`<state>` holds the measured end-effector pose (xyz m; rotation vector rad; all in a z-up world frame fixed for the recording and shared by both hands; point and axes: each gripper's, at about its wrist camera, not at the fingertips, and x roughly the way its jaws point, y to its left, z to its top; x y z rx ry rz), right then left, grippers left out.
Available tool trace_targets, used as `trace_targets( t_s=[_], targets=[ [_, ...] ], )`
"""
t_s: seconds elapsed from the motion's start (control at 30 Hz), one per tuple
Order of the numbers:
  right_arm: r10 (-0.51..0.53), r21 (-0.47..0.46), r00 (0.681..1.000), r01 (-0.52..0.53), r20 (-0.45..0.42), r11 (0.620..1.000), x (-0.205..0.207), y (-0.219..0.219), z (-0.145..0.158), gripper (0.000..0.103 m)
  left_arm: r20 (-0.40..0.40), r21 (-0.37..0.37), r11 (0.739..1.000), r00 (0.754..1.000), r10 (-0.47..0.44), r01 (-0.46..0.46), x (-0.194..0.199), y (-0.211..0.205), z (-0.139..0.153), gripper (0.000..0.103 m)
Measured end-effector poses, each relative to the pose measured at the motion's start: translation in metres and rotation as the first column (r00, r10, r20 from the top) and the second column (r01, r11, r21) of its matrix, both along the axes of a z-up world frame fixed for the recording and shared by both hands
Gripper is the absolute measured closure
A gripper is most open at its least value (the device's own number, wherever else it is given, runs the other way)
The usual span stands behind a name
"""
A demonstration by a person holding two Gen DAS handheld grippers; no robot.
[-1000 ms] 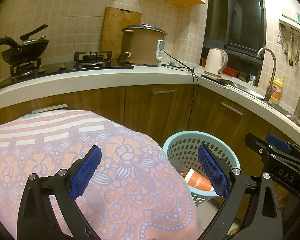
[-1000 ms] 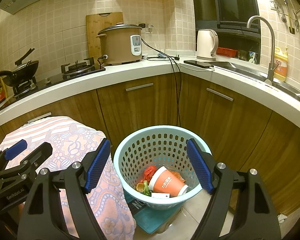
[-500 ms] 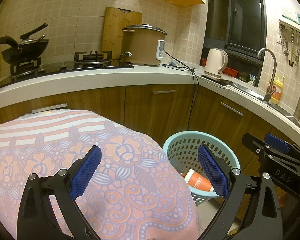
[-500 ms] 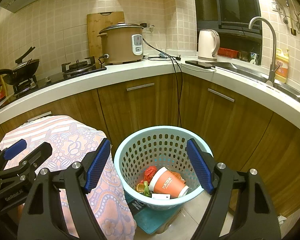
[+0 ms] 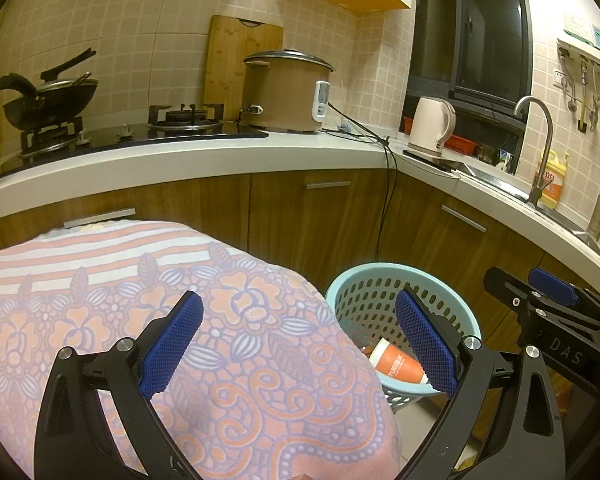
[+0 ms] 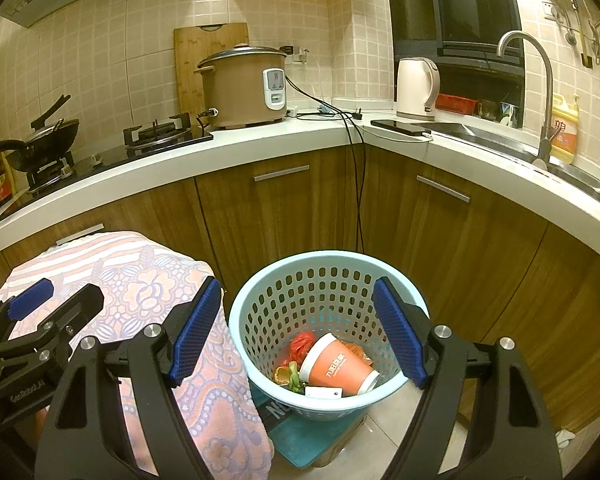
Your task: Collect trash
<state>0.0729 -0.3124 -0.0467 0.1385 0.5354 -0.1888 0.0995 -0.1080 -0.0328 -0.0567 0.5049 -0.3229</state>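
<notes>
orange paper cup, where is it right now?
The orange paper cup lies on its side in the bottom of the light blue basket, low centre in the right wrist view, beside a red wrapper and fruit peel.

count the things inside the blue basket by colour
In the basket:
orange: 2, paper cup and peel scrap
red: 1, crumpled wrapper
white: 1, small card
green: 1, scrap
total: 5 visible
</notes>
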Motion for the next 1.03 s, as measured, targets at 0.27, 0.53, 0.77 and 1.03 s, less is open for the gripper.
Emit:
trace_targets(
  t_s=[0.27, 0.53, 0.77, 1.03],
  targets=[
    [0.000, 0.000, 1.000, 0.000, -0.001, 1.000, 0.0000, -0.0004, -0.0008, 0.029, 0.003, 0.004, 1.000, 1.000, 0.002, -0.002, -0.0007, -0.0003, 0.0004, 0.009],
    [-0.003, 0.001, 1.000, 0.003, -0.004, 1.000, -0.0017, 0.0003, -0.0031, 0.029, -0.004, 0.011, 1.000, 1.000, 0.003, -0.003, 0.0022, 0.0015, 0.0013, 0.009],
    [-0.012, 0.001, 1.000, 0.012, 0.000, 1.000, -0.0036, -0.0003, -0.0030, 0.029, 0.024, 0.038, 0.999, 1.000, -0.003, 0.002, -0.0015, -0.0035, 0.0020, 0.009],
    [-0.017, 0.003, 1.000, 0.017, -0.003, 1.000, -0.0047, -0.0008, -0.0032, 0.029, -0.019, -0.002, 1.000, 1.000, 0.019, -0.019, 0.0067, 0.0054, -0.0011, 0.008]
  ],
)
